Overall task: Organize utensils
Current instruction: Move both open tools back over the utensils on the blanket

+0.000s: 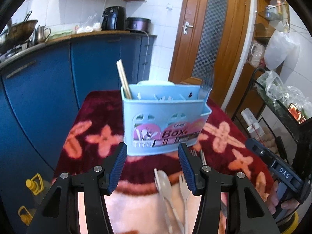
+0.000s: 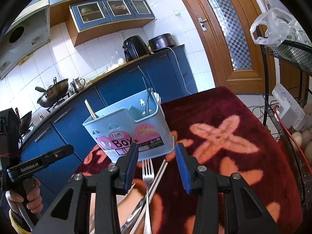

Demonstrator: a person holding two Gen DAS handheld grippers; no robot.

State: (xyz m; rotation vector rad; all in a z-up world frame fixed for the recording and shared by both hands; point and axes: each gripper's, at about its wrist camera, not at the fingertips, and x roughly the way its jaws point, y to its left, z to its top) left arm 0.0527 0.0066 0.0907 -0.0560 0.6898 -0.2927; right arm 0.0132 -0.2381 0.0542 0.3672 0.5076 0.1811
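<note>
Kitchen table under a red blanket (image 2: 224, 117): box (image 1: 163, 120) stands toward its far edge. Both grippers, left (image 1: 151, 167) and right (image 2: 157, 164), are held open, empty. Fork (image 2: 147, 173), probably next, must be straddled and pinched.

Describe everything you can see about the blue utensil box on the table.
The utensil box is pale blue plastic, with arched cut-outs and a pink label reading "Box" on its front. It stands upright on the dark red flowered cloth, with dividers inside and a smaller pocket on one end. Wooden chopsticks lean out of one end and a metal fork out of the other. Neither gripper touches it.
</note>
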